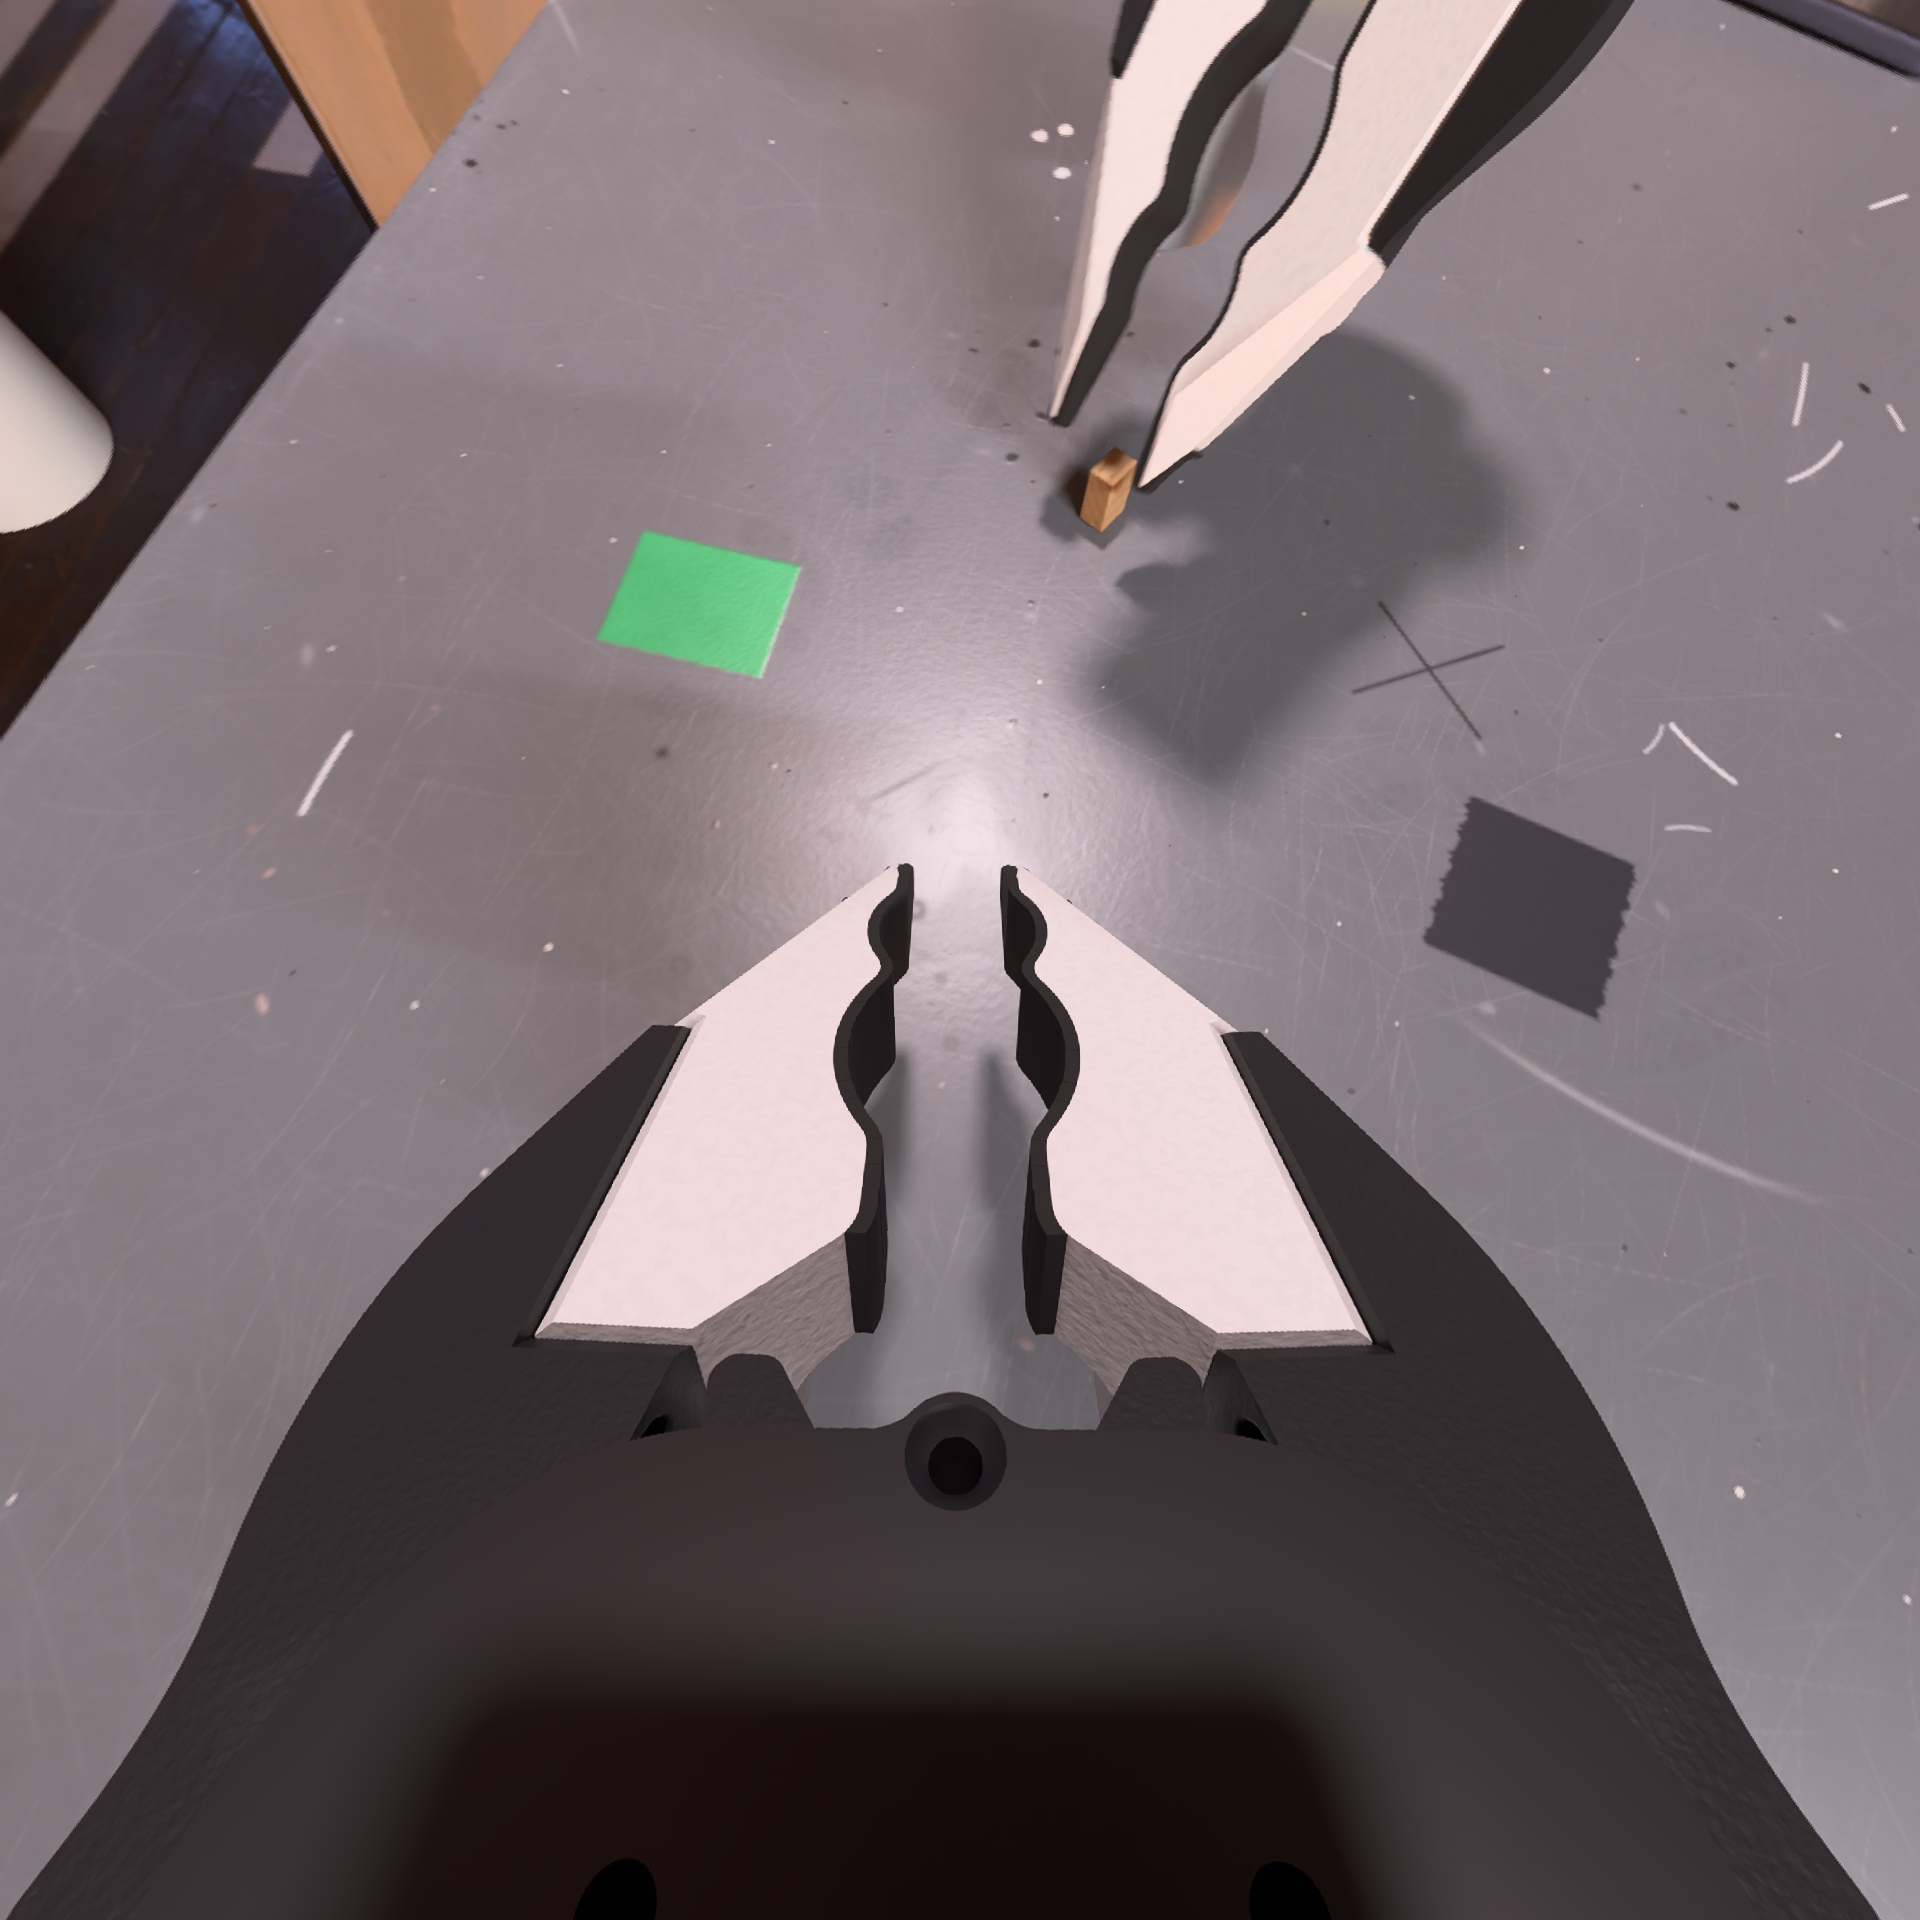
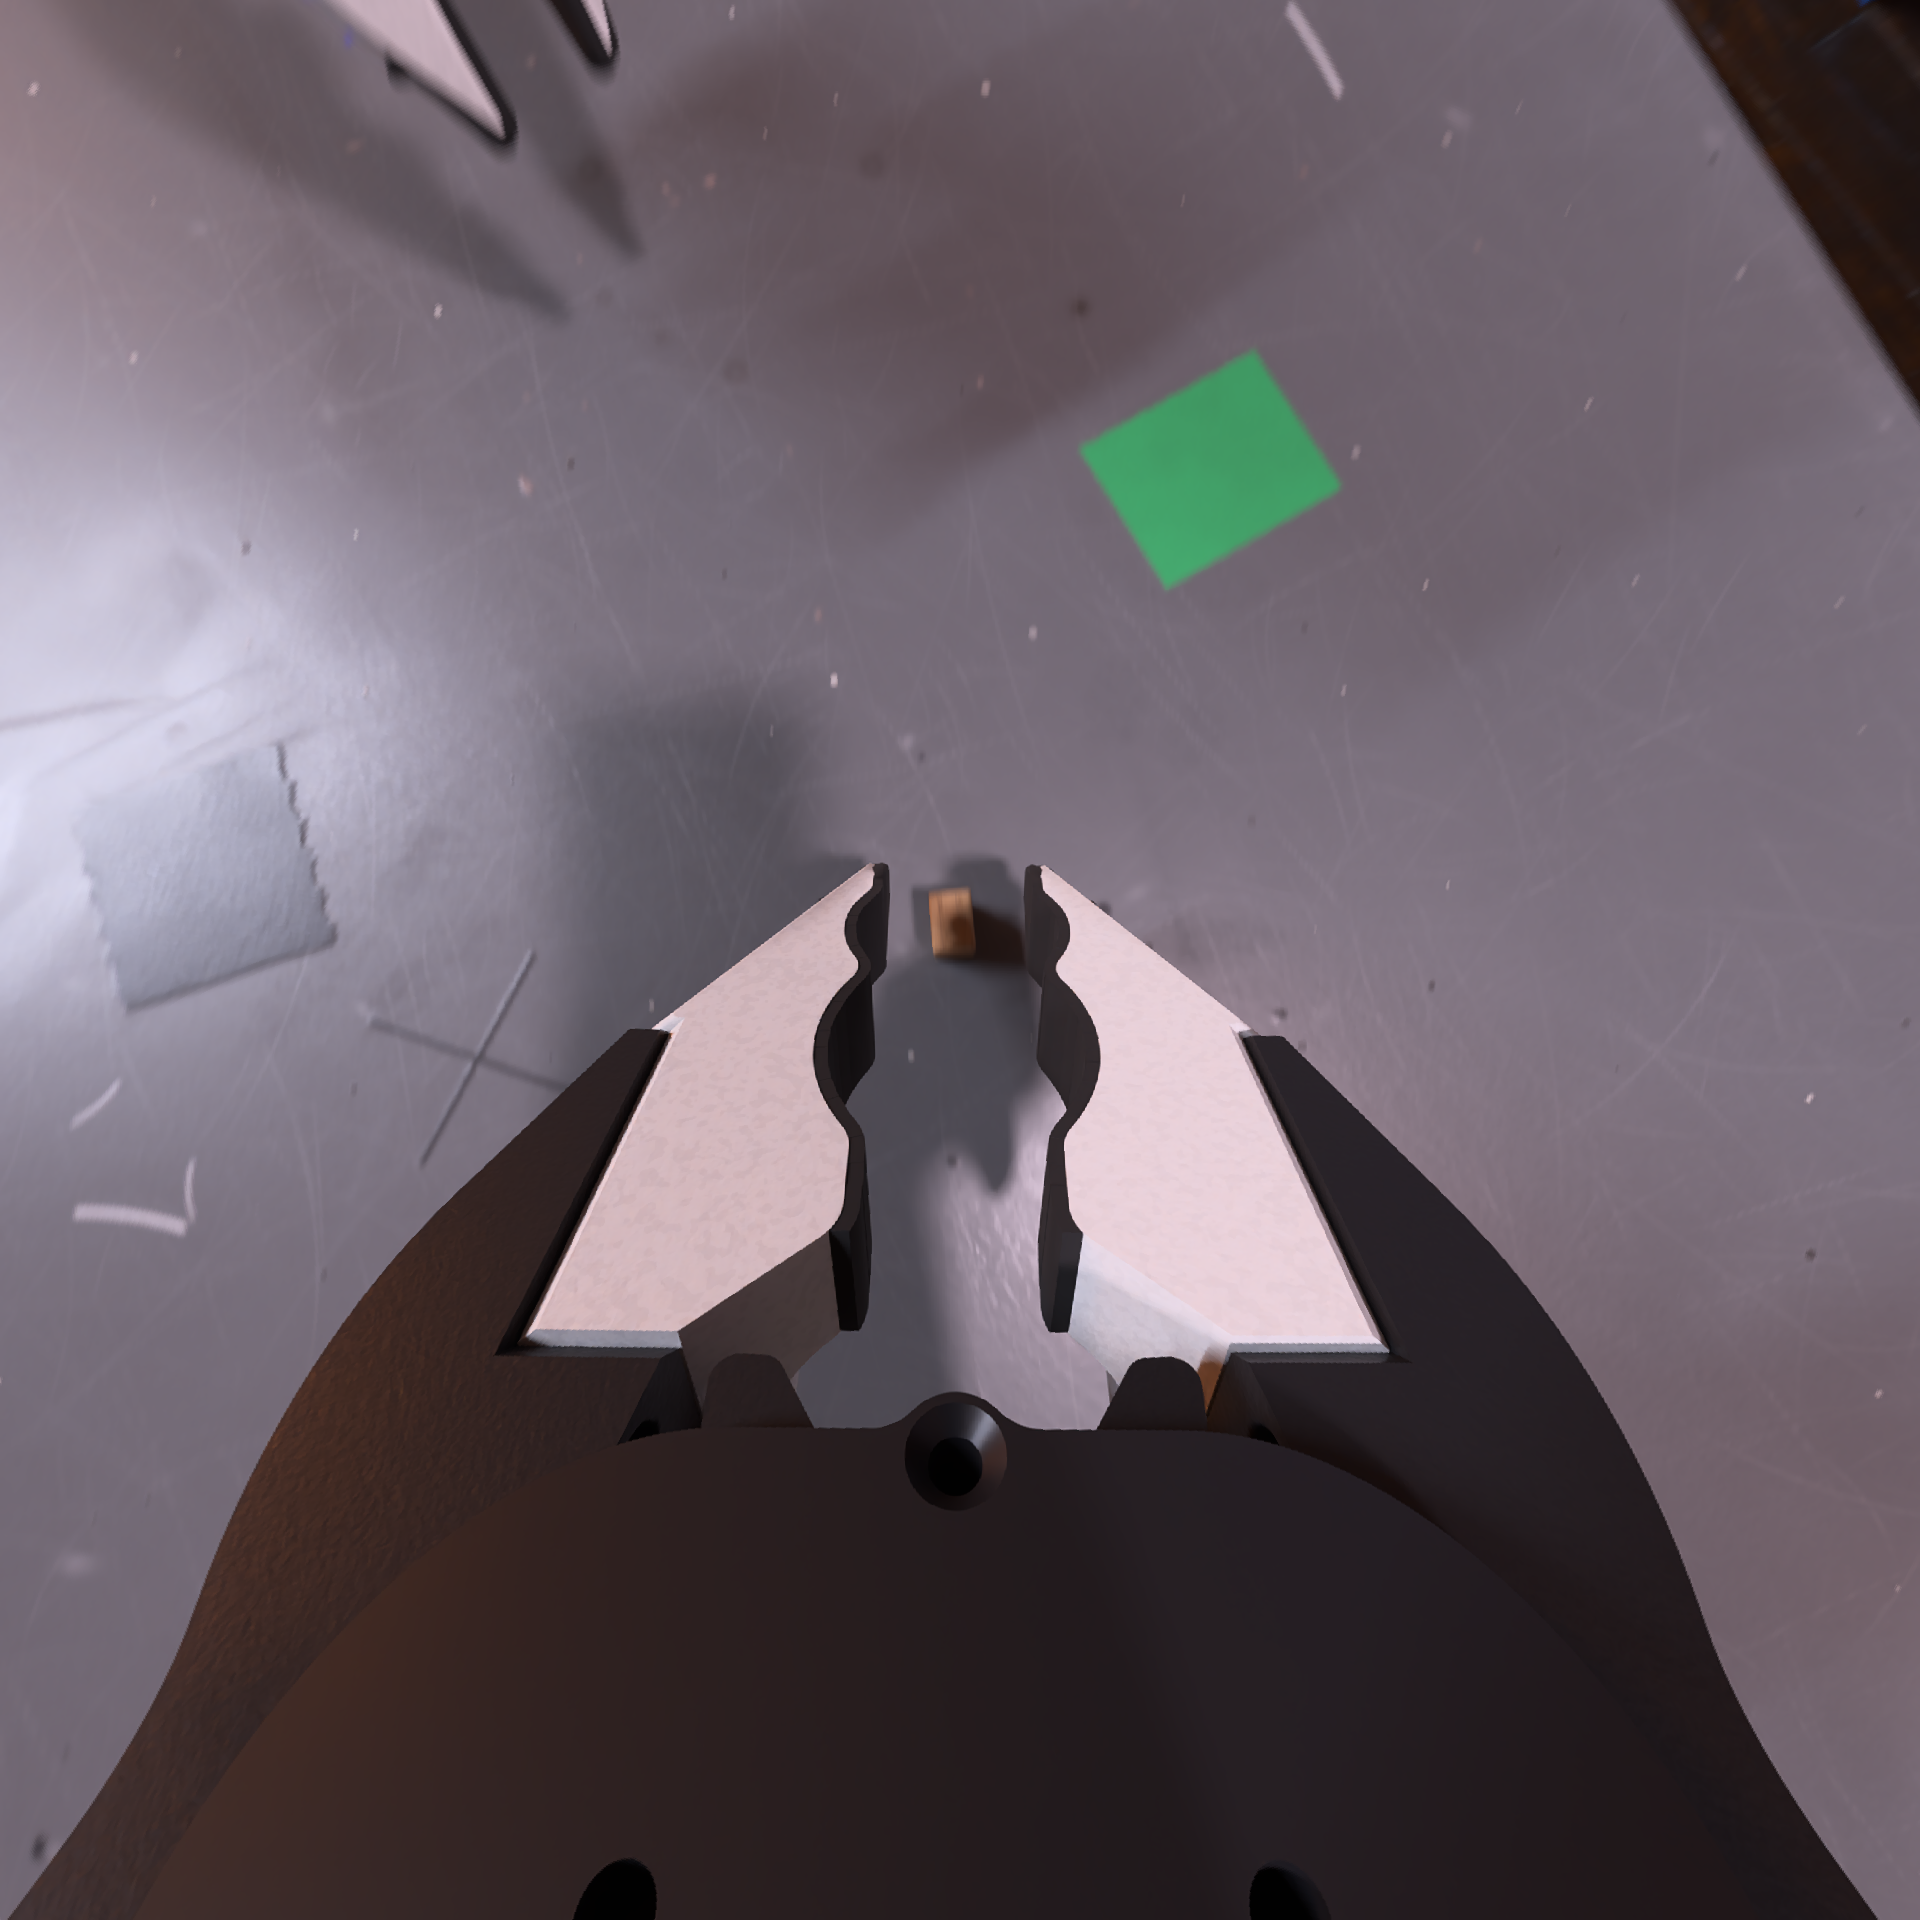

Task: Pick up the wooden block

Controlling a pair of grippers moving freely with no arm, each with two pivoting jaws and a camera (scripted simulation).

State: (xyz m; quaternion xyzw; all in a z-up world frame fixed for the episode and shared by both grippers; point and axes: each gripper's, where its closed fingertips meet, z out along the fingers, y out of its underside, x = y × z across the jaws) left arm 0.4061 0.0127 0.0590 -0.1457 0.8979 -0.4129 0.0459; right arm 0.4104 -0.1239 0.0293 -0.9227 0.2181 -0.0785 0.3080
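R gripper [image 2: 956,883] tilted down — jaws prob. astride block [image 2: 951,925]

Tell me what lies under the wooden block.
The wooden block stands on the bare grey table, between the right claw's open fingers. The patch directly beneath it is covered.

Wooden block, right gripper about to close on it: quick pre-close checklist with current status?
1. Right gripper open: ok, clear gap between its fingers.
2. Wooden block between the fingers: ok in the right wrist view, nearer the left finger.
3. Fingertips low enough: cannot tell for sure; in the left wrist view they reach the table beside the block.
4. Block standing on the table, not tipped: ok.
5. Left gripper out of the way: ok, open and well apart from the block.
6. Green square clear of the grasp: ok, off to the side.
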